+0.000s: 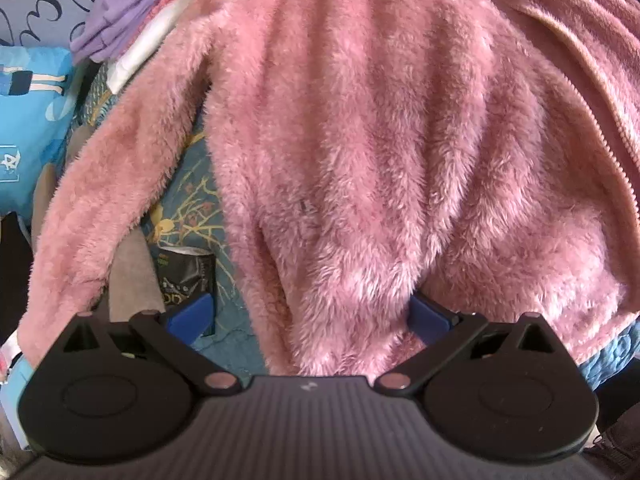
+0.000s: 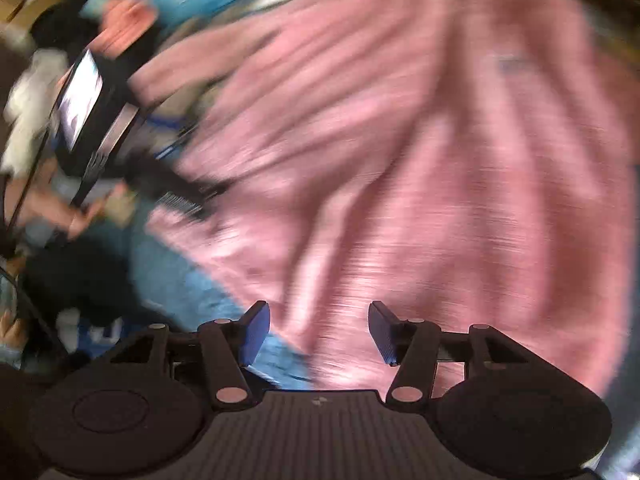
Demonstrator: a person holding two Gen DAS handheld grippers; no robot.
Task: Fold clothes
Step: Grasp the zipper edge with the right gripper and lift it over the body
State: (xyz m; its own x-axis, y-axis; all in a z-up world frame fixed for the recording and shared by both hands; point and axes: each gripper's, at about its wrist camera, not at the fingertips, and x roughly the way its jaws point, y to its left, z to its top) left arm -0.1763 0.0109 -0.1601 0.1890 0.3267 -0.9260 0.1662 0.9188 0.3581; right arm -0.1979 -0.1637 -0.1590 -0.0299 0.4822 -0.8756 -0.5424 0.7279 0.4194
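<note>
- Pink fleece jacket (image 1: 360,152) fills most of both views. It lies spread flat on a blue patterned bed cover (image 1: 192,196). Everything below is placed relative to this jacket.
- One jacket sleeve (image 1: 108,184) trails off the jacket's left side toward the near edge, apart from the body, with cover showing between them.
- Second pink ribbed garment (image 1: 592,40) overlaps the jacket's far right corner. Risk: it gets dragged along if the fold sweeps that way.
- Purple cloth (image 1: 132,12) and a blue printed pillow (image 1: 28,120) sit off the jacket's far left.
- Left gripper (image 1: 310,322) is at the jacket's near hem, jaws wide apart, hem bulging between them. The pads don't look pressed in, so no grip yet.
- Right gripper (image 2: 318,332) hangs above the jacket's near left edge, jaws parted, nothing clamped. That view is heavily motion-blurred.
- Small dark packet (image 1: 188,276) lies on the cover between sleeve and jacket body. Risk: it gets folded inside or snags the sleeve.
- Other risks: thick pile may make the pads close on fuzz only and slip; a fast right-hand swing could bunch the fabric; a loose sleeve gives a lopsided fold.
</note>
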